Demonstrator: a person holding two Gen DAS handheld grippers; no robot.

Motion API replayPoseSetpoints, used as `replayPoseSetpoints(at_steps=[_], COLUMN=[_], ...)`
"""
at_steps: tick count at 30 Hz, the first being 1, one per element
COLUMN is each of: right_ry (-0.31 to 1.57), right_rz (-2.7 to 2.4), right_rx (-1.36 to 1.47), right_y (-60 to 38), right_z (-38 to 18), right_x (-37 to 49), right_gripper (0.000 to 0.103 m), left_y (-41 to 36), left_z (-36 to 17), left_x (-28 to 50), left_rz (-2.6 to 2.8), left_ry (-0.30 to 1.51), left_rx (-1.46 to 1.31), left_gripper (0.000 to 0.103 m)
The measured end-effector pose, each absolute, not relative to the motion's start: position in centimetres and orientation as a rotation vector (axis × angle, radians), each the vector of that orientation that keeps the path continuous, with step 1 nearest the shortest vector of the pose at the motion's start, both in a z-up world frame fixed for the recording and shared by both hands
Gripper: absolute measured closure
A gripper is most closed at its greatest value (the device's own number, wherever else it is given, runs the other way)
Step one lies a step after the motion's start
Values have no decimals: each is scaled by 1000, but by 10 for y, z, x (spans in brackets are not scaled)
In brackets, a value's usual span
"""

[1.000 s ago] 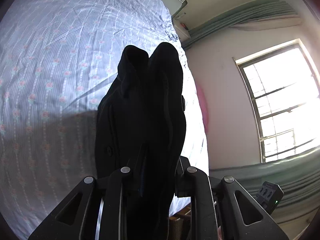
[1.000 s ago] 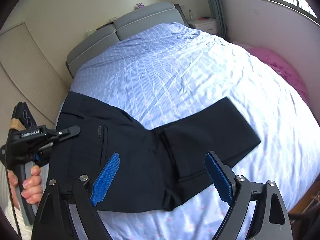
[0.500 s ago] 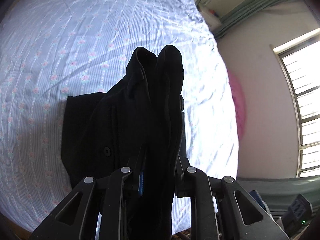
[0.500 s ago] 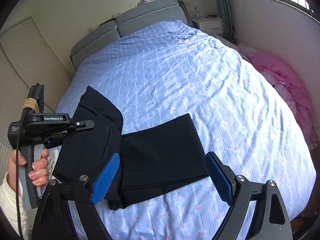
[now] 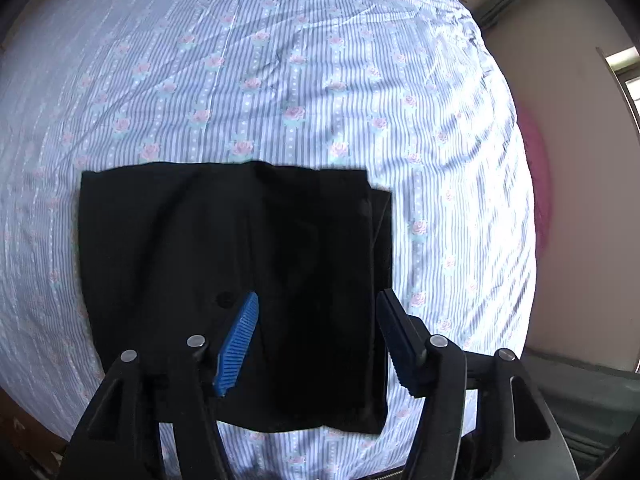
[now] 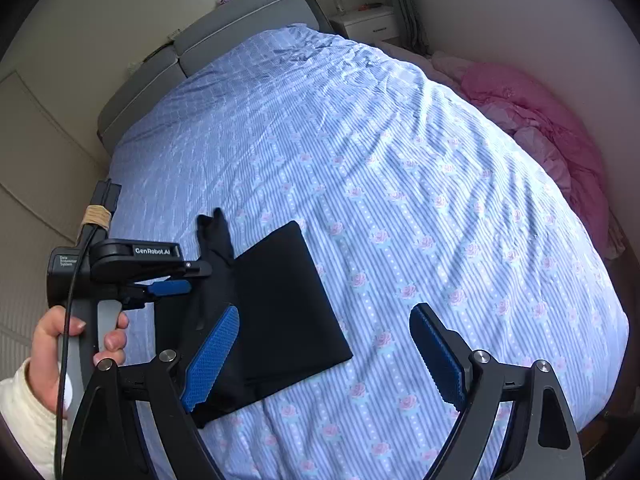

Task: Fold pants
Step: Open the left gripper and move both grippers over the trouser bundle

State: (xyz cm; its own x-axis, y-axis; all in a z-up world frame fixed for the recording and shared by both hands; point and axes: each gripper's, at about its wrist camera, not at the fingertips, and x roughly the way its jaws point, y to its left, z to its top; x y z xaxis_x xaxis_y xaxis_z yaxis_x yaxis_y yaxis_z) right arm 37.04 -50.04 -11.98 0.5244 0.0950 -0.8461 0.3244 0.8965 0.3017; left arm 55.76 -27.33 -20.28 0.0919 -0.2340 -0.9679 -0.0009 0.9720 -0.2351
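The black pants (image 5: 240, 264) lie folded into a flat rectangle on the blue striped bed sheet (image 5: 320, 80). My left gripper (image 5: 316, 332) is open and empty just above the folded stack, fingers apart over its near right part. In the right wrist view the pants (image 6: 284, 300) lie at the lower left, with one corner of cloth sticking up beside the left gripper (image 6: 188, 276). My right gripper (image 6: 324, 356) is open and empty, held above the bed to the right of the pants.
The grey headboard (image 6: 240, 20) and a white nightstand (image 6: 368, 20) stand at the far end. A pink blanket (image 6: 540, 120) lies along the right edge by the wall. The bed's near edge (image 5: 32, 420) is close to the pants.
My left gripper carried the waist end over the leg part, laid it down and opened. The pants went from hanging in the fingers to lying folded. The right gripper stayed open.
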Motion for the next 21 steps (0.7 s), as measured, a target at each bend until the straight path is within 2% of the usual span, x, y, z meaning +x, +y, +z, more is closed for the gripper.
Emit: replayPoseSetpoints(at_steps=[5, 11, 16, 21], right_ry=[1027, 1086, 1176, 1241], right_rz=[-109, 13, 144, 188], right_rx=[476, 440, 392, 338], right_y=[-506, -488, -461, -449], right_z=[-130, -164, -203, -241], right_x=[380, 398, 416, 441], right_gripper=[14, 14, 30, 41], left_y=[-253, -199, -169, -163], left_z=[-191, -216, -244, -272], left_x=[549, 511, 472, 463], left_rz=[-213, -215, -162, -75], left_ry=[1391, 1401, 1444, 1495], left_rx=[-114, -14, 61, -31], left_gripper=[40, 38, 37, 33])
